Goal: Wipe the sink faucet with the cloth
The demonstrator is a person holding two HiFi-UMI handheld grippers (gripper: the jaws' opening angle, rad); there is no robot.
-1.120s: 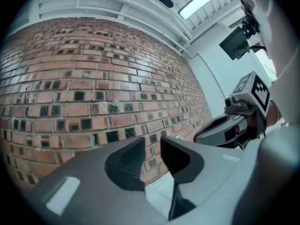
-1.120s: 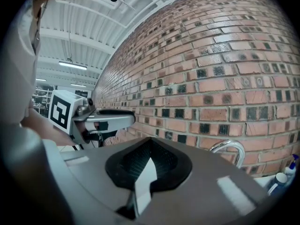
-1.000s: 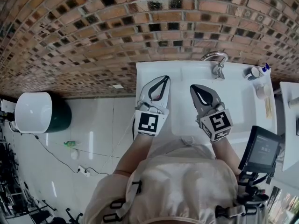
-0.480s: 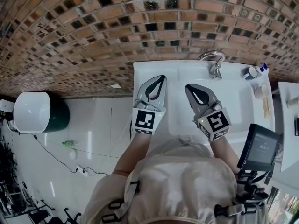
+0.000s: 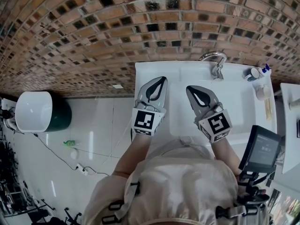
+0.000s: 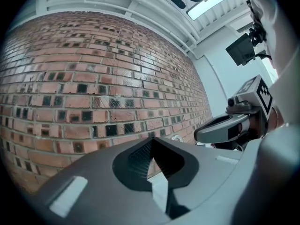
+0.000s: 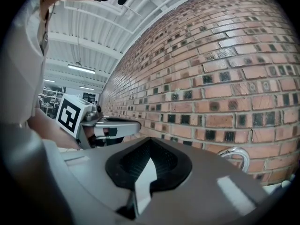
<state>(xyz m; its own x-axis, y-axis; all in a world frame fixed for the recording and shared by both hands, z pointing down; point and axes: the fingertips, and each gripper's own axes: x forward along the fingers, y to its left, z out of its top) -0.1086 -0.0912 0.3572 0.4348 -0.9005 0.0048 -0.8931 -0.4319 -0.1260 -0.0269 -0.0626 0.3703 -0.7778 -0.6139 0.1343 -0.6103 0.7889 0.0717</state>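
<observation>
1. Person, lower centre of the head view: the torso faces the white sink (image 5: 145,71).

2. Grippers, centre frame: the left gripper (image 5: 162,78) and the right gripper (image 5: 188,87) are held side by side over the basin, tips toward the wall. In each gripper view the jaws are pressed together at the tips, with nothing pinched between them.

3. Cloth: no view shows one that can be identified, either in a grip or on the sink.

4. Faucet (image 5: 215,63), upper right of centre: a chrome arched spout stands upright at the sink's back rim. It is beyond the right gripper and well apart from both grippers. A cup and small bottles (image 5: 257,72) stand to its right, near it. The brick wall (image 5: 117,27) fills the top of the frame.

5. Assessment: empty, closed jaws short of the faucet fit a cloth not yet in hand, and equally a cloth already put away after wiping. The frames do not settle which.

6. Technique, applicable whenever cloth meets faucet: the right gripper is likely the better placed. Follow the arch of the spout rather than crossing it. Keep the stroke left of the cup and bottles, which would probably tip easily.
</observation>
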